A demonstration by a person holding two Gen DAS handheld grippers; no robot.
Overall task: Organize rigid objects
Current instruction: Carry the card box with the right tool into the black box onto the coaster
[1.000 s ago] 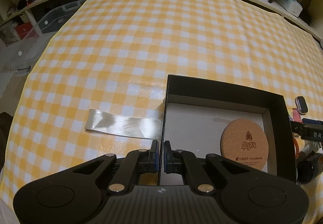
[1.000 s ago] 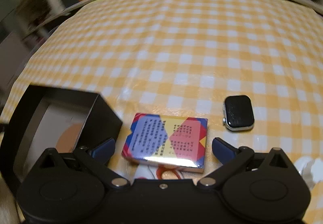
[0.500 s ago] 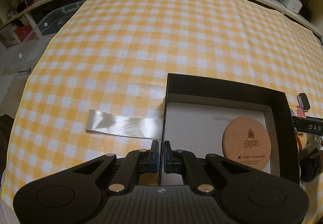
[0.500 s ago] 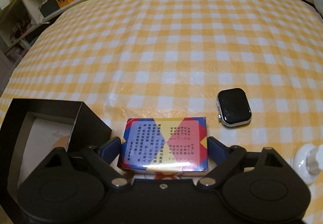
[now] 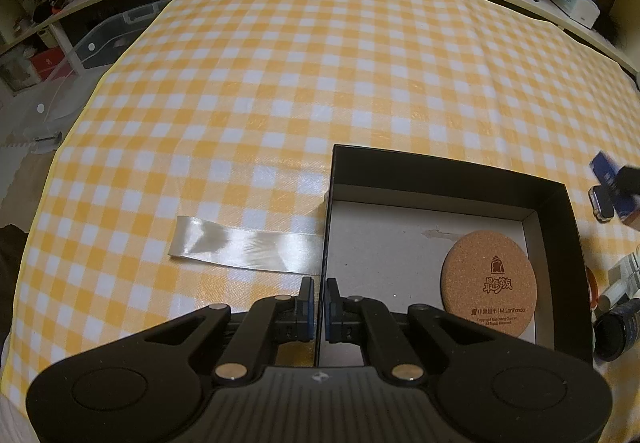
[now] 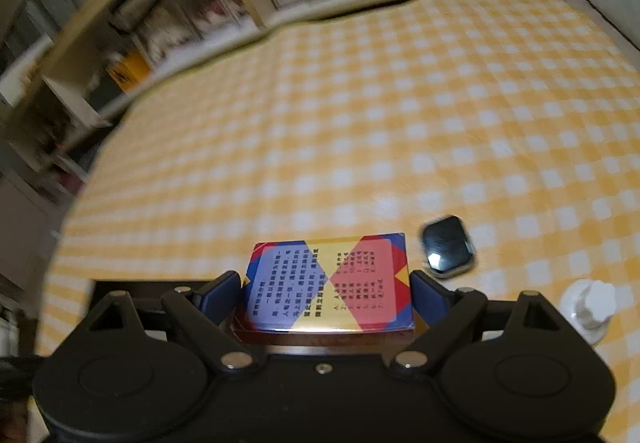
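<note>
**Card box clamped and lifted, tray wall pinched steady**

The right tool [image 6: 326,289] is clamped on the short sides of the red, blue and yellow printed card box [image 6: 326,283], held above the yellow checked counter [image 6: 360,123], left of the black square watch body [image 6: 448,245]. The box looks light and stiff with glossy faces, so the side grip suits it. The left tool [image 5: 319,309] is pressed together on the left wall of the black open cardboard tray [image 5: 554,199], where the round cork coaster [image 5: 489,285] lies
</note>
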